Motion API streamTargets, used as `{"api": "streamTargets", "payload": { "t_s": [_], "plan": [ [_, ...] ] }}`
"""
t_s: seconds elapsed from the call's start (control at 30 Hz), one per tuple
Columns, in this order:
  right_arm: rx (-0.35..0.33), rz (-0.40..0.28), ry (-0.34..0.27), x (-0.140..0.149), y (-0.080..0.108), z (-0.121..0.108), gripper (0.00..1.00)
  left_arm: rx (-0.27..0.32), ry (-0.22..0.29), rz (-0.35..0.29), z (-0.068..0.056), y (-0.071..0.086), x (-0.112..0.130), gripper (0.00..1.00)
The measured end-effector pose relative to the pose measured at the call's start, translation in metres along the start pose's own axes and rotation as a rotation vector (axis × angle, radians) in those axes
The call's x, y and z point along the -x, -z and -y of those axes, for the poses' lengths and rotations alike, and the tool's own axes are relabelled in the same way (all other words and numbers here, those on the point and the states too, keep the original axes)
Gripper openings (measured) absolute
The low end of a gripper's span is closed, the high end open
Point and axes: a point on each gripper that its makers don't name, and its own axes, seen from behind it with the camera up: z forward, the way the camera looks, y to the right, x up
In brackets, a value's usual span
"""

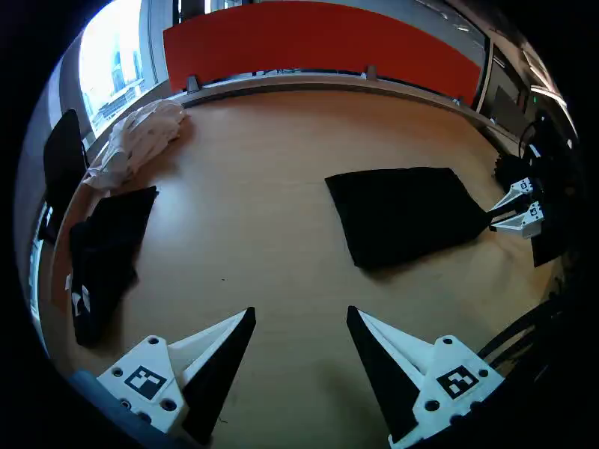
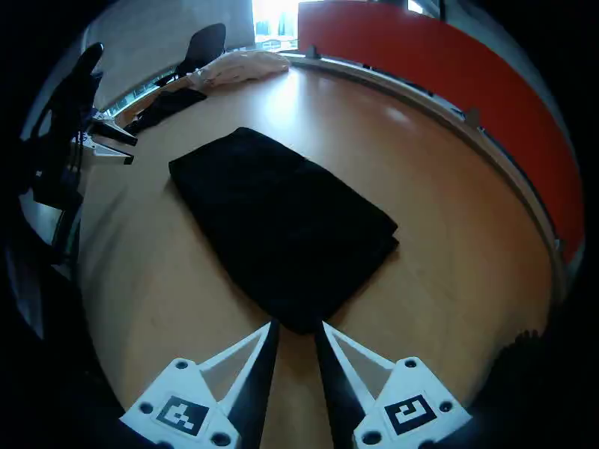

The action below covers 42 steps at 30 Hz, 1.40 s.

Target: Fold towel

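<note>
so basically it all comes down to the right gripper (image 2: 297, 337) and the near corner of the black towel (image 2: 284, 224). the towel lies flat on the table (image 1: 247, 224), and in the right gripper view its long axis runs straight away from the jaws, out toward the far left. its closest corner sits right between the two fingertips. the jaws are only a bit apart and the corner fills the gap at the tips, but i can't tell if they're actually pinching it or just sitting around it.

the left gripper (image 1: 299, 329) is well apart from the towel, jaws wide apart w/ nothing in them. it hangs over bare table, with the towel ahead and off to its right. so the right one is way nearer, obv.

imo the next move is lifting that corner and carrying it along the long axis to the far edge. the left would have to come over to pin or take another corner. the pile of white cloth (image 1: 142, 138) and the other dark cloth (image 1: 105, 254) are far off to the side, not in the way.
</note>
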Motion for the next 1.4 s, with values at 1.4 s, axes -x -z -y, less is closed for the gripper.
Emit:
{"api": "streamTargets", "payload": {
  "t_s": [1.4],
  "plan": [
    [0.078, -0.119, 0.018, -0.056, 0.034, -0.013, 0.04, -0.025, 0.005, -0.003, 0.016, -0.004, -0.011, 0.9]
  ]
}}
